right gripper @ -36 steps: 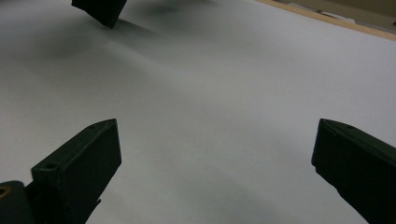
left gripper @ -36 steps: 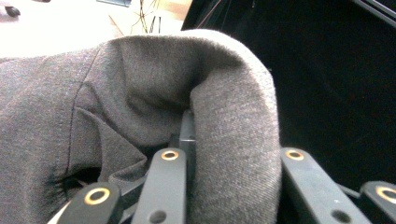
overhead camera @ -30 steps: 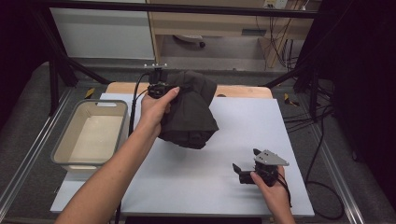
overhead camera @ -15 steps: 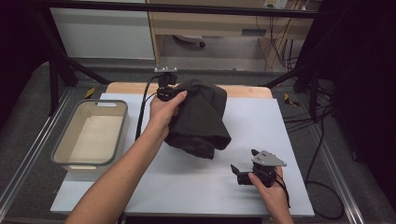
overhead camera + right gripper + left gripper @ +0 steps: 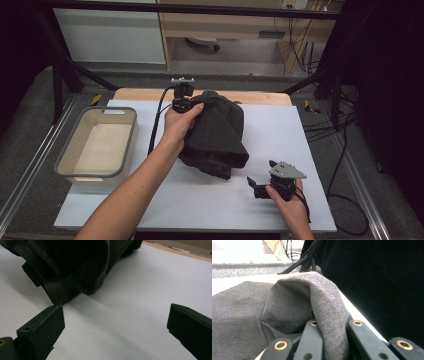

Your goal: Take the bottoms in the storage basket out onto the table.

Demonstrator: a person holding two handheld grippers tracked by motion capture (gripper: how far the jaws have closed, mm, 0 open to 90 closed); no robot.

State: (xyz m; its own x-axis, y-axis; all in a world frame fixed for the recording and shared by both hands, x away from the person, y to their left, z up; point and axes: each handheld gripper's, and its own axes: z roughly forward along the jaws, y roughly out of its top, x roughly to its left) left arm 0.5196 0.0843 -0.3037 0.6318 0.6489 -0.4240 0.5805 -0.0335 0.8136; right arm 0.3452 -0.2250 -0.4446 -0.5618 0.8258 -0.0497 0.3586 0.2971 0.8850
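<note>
On the white counter [image 5: 310, 150], the left gripper [image 5: 332, 326] had its fingers clamped on a fold of dark cloth [image 5: 217, 135] whose length ran from the far edge toward the right gripper [image 5: 261, 186], fingers wide apart and empty.

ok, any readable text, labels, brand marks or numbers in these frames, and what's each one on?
None readable.
Dark garment: no tag or print visible; left tongs are shut on a fold of it.
Grey bin: no label or marking.
Right tongs, open: no markings on them or their grey plate.
White table sheet: blank.
</note>
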